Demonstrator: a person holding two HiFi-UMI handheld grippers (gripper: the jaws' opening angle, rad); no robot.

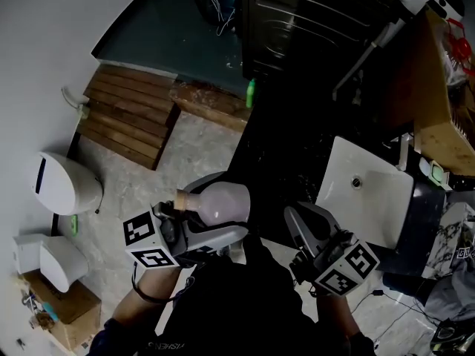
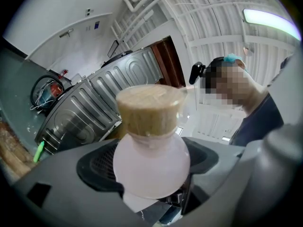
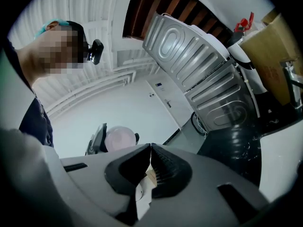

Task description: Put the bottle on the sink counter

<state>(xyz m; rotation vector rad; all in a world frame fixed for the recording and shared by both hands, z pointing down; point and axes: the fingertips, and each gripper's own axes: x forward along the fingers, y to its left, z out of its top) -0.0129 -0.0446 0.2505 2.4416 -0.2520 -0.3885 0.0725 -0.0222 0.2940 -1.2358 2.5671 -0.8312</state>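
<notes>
A round, pale pink bottle [image 1: 221, 201] with a cork stopper [image 1: 182, 199] lies sideways in my left gripper [image 1: 217, 212], which is shut on its body at chest height. In the left gripper view the bottle [image 2: 151, 162] fills the space between the jaws, its cork [image 2: 149, 110] pointing away. My right gripper [image 1: 295, 221] hovers beside it to the right, shut with nothing held. The right gripper view shows its jaws [image 3: 150, 156] pressed together and the bottle [image 3: 120, 138] beyond. A white sink basin [image 1: 367, 191] sits in the black counter [image 1: 271, 162], ahead on the right.
A grey washing machine [image 1: 312, 21] stands past the counter. A wooden pallet [image 1: 126, 113] and a green item [image 1: 251, 93] lie on the floor. A white toilet [image 1: 63, 184] and a cardboard box [image 1: 59, 314] are at the left. A tap [image 1: 404, 153] rises behind the basin.
</notes>
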